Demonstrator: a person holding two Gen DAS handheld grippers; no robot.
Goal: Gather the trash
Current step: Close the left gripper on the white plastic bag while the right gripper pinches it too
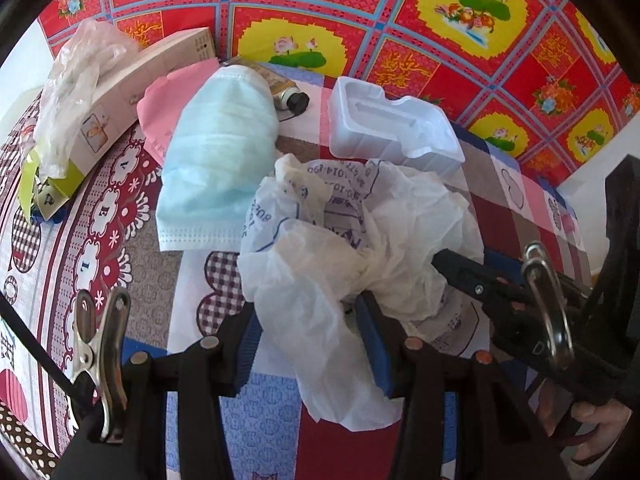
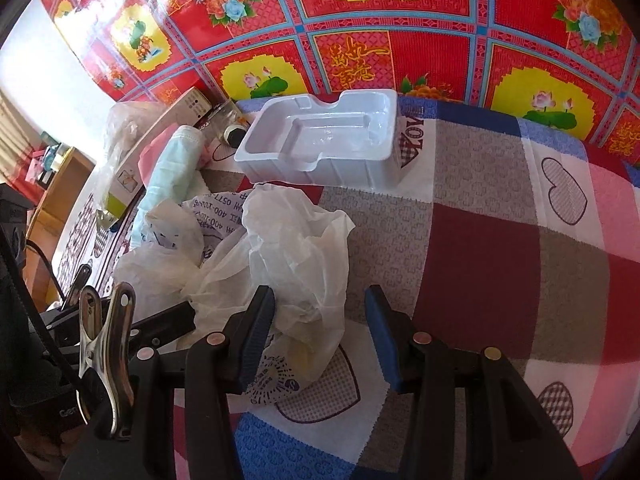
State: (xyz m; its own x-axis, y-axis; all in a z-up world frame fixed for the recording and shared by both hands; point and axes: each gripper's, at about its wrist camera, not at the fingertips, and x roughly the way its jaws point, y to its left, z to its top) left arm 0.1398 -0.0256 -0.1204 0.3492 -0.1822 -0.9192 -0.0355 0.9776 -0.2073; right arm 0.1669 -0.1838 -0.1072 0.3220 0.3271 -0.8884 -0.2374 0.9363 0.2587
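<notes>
A crumpled white plastic bag [image 1: 340, 248] with blue print lies on the patchwork tablecloth [image 1: 500, 216]. My left gripper [image 1: 312, 344] stands half open around the bag's lower part, and a thin dark gap shows beside its right pad. My right gripper [image 1: 448, 276] reaches in from the right, its tips at the bag's right side. In the right wrist view, the bag [image 2: 280, 248] touches the left pad of the right gripper [image 2: 320, 336], whose jaws are apart over bare cloth. The left gripper [image 2: 176, 320] shows at the left.
Behind the bag lie a blue face mask [image 1: 216, 152], a white moulded plastic tray [image 1: 384, 128], pink paper [image 1: 160, 108], a tube with a black cap [image 1: 292, 100], a long carton [image 1: 132, 92] and a clear plastic wrap [image 1: 76, 92]. A hand [image 1: 596, 420] holds the right gripper.
</notes>
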